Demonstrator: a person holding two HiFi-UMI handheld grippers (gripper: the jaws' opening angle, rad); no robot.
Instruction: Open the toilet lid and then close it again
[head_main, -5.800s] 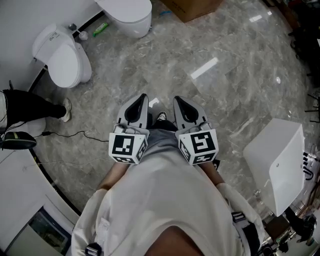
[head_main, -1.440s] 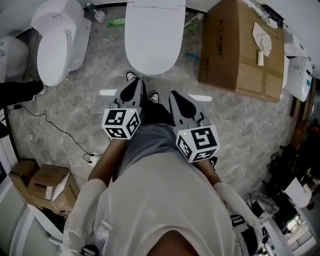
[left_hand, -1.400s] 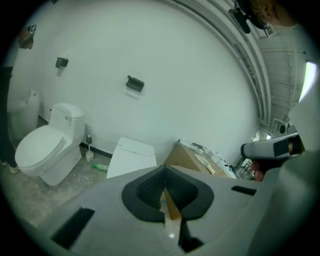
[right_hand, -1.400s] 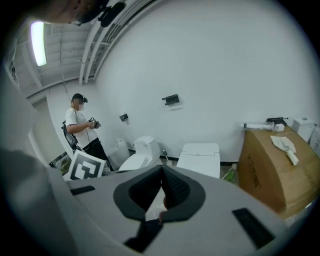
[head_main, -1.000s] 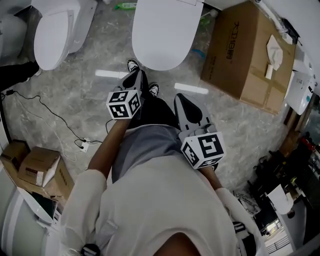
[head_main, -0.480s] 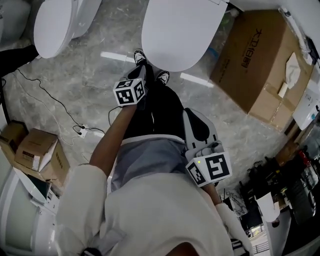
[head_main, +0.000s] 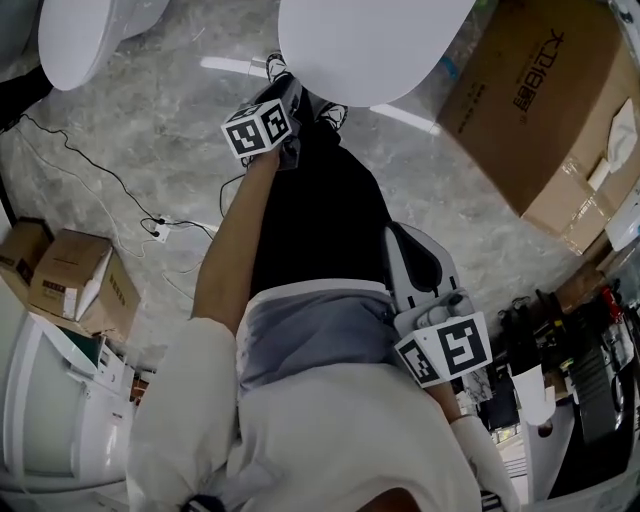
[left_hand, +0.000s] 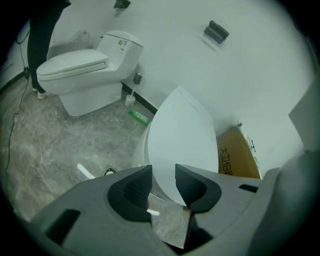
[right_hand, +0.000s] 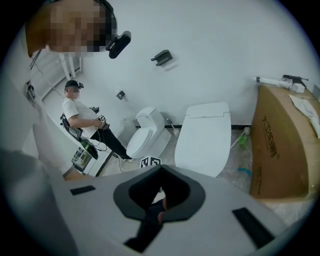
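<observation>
Marble floor (head_main: 150, 130). Left gripper (left_hand: 163, 174) just opening, empty; right gripper (right_hand: 161, 169) pressed together. We'd take the slick, probably light lid (head_main: 370, 40) by its front rim.

Floor (head_main: 150, 120): grey marbled stone, glossy. Large cardboard box (head_main: 545, 110) stands on it at the right, printing on its side. Two smaller cardboard boxes (head_main: 72, 290) sit at the left edge. Black cable (head_main: 120, 200) trails across the floor to a white plug (head_main: 154, 228). Second toilet (left_hand: 75, 72) against the wall, lid down; green bottle (left_hand: 139, 117) lies near its base. A seated person (right_hand: 82, 115) is in the background.
</observation>
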